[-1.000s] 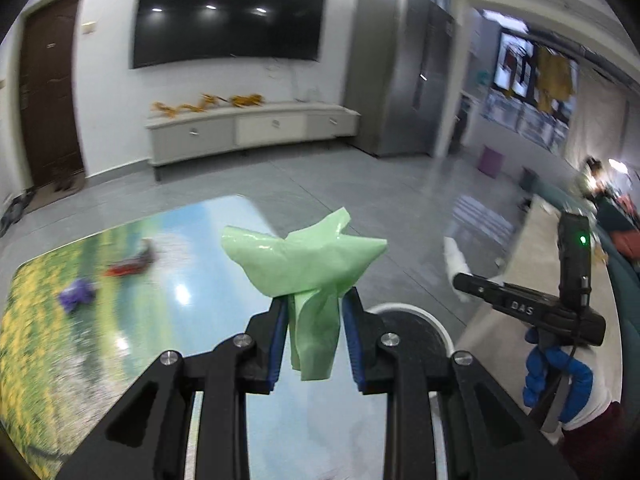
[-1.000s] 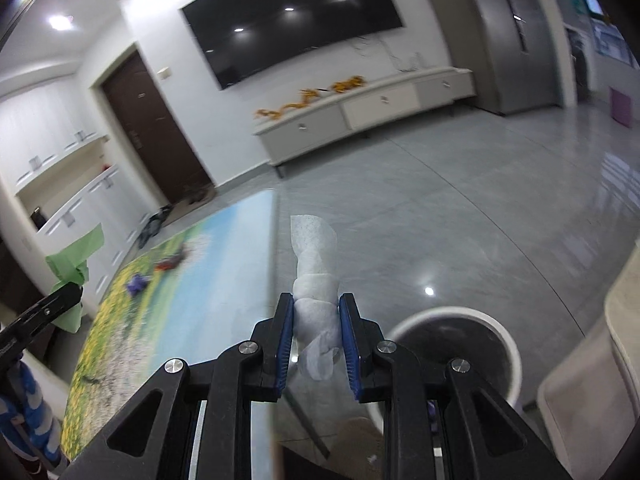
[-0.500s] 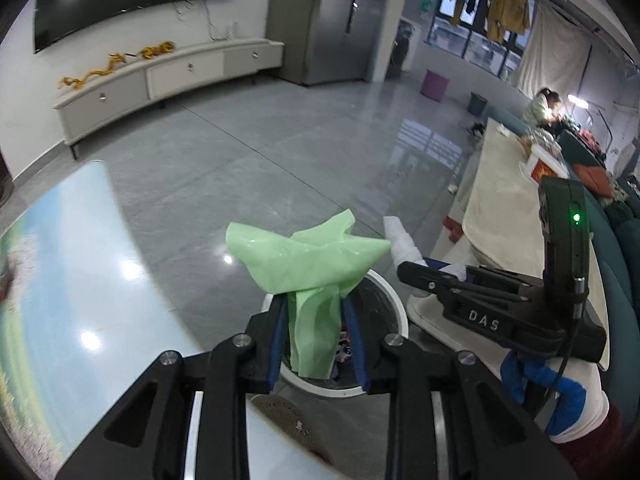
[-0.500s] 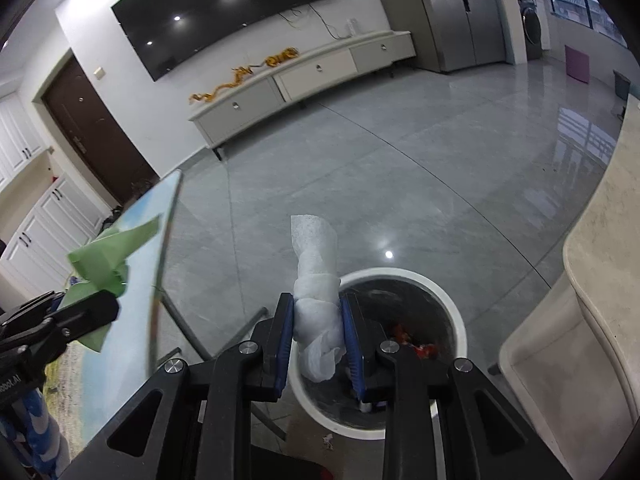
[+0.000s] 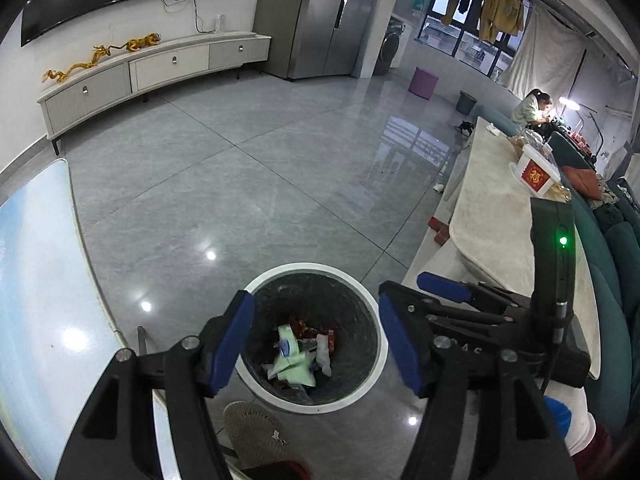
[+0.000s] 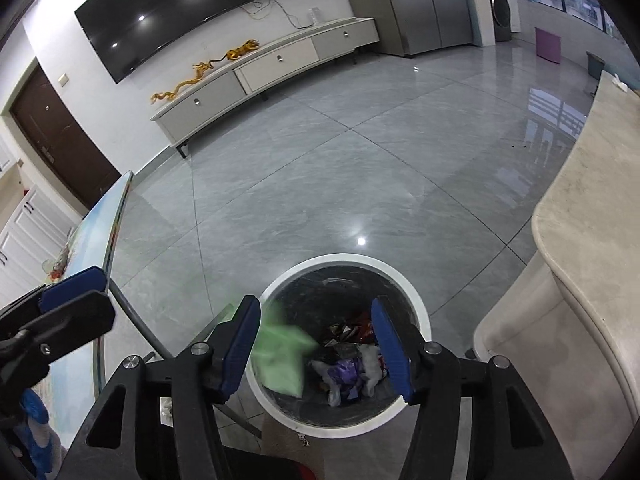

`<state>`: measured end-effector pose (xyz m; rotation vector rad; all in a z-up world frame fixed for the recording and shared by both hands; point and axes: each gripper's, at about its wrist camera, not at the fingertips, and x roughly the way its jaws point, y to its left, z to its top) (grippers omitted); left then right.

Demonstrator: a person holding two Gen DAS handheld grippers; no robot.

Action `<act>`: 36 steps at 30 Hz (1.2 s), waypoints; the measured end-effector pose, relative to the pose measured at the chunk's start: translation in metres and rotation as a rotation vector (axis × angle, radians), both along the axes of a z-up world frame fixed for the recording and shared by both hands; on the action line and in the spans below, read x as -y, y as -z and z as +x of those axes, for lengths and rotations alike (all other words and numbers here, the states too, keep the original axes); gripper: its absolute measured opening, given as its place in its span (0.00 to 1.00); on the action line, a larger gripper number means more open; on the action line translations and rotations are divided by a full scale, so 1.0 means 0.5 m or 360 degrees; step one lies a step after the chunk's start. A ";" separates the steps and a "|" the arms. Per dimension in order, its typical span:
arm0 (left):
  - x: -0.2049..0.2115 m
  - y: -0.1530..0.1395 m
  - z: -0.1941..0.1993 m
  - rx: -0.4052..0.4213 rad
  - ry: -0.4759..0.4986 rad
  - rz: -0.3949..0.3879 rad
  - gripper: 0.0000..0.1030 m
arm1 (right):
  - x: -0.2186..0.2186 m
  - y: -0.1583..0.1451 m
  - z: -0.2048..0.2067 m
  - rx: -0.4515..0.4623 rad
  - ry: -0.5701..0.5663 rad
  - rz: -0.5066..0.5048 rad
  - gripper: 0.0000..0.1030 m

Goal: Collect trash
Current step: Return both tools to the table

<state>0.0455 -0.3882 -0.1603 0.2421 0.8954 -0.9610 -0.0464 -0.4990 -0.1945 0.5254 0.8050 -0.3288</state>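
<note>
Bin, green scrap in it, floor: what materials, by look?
Bin: likely plastic; smooth glossy white rim, dark liner-like inside. Green scrap: thin plastic film, probably a bag piece; crumpled, slightly translucent. Floor: polished stone-look tile; grey, grout lines, mirror-like lamp reflections.

My left gripper: jaws opening, empty, over bin; green wrapper inside. Right gripper alongside.
</note>
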 end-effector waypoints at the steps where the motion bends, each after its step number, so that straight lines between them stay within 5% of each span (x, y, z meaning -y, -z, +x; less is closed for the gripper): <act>1: -0.005 -0.003 0.000 0.0005 -0.0008 -0.0007 0.62 | -0.002 -0.003 0.000 0.0002 0.0006 -0.0001 0.55; 10: -0.102 -0.057 -0.009 0.0112 -0.0130 -0.0134 0.62 | -0.019 -0.051 -0.013 0.0062 0.0031 -0.0055 0.58; 19: -0.222 -0.110 -0.011 0.0256 -0.0267 -0.0119 0.62 | -0.059 -0.121 -0.026 0.0172 0.0021 -0.0108 0.67; 33: -0.570 -0.197 -0.001 0.0581 -0.1022 -0.0142 0.79 | -0.238 -0.247 0.019 0.0354 -0.0227 -0.0319 1.00; 36: -0.639 -0.206 -0.001 0.0620 -0.1188 -0.0135 0.85 | -0.283 -0.256 0.039 0.0361 -0.0291 -0.0360 1.00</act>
